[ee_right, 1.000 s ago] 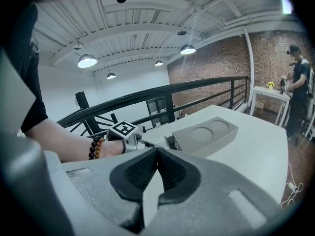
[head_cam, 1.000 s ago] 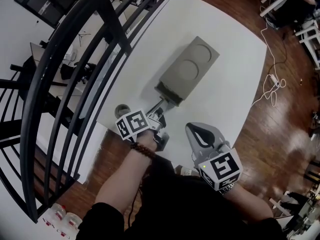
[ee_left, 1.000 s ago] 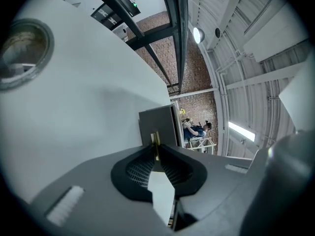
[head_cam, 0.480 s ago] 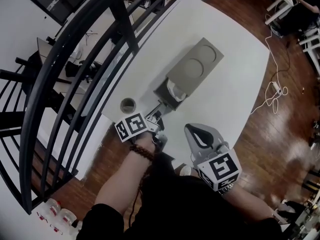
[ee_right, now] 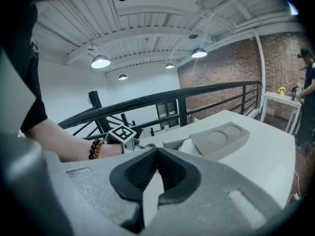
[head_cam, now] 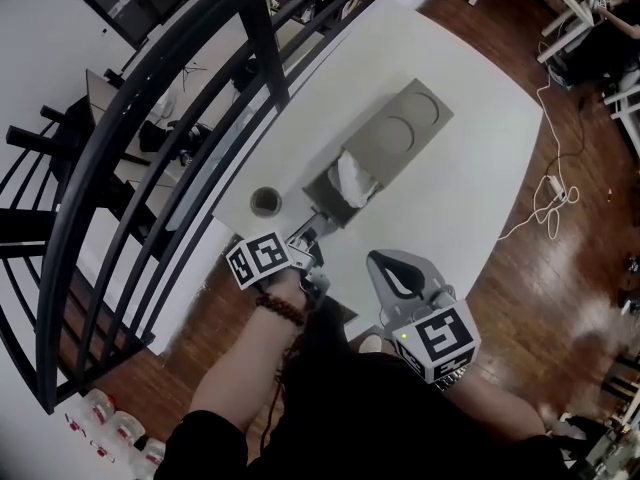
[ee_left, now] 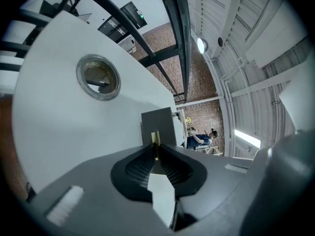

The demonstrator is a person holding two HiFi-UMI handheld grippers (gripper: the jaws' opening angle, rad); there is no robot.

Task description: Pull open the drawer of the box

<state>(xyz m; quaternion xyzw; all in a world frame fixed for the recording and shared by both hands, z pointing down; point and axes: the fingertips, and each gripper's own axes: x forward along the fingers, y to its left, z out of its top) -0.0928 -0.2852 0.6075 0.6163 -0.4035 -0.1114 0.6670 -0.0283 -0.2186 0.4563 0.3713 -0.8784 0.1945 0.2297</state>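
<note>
A grey box (head_cam: 400,128) with two round recesses in its lid lies on the white table (head_cam: 470,178). Its drawer (head_cam: 333,193) stands pulled out at the near end, with something white and crumpled (head_cam: 352,176) inside. My left gripper (head_cam: 310,228) is shut on the thin handle tab (ee_left: 155,139) of the drawer front (ee_left: 160,124). My right gripper (head_cam: 380,261) hovers shut and empty by the table's near edge, to the right of the left one. The right gripper view shows the box (ee_right: 219,137), the white contents (ee_right: 189,145) and the closed jaws of the right gripper (ee_right: 156,154).
A small round tin (head_cam: 265,202) stands on the table just left of the drawer, also in the left gripper view (ee_left: 98,76). A black railing (head_cam: 200,88) runs along the table's left side. A white cable (head_cam: 545,183) lies on the wooden floor to the right.
The left gripper has drawn back toward me with the handle, and the drawer has slid out of the box, uncovering the white contents. The right gripper has hardly moved.
</note>
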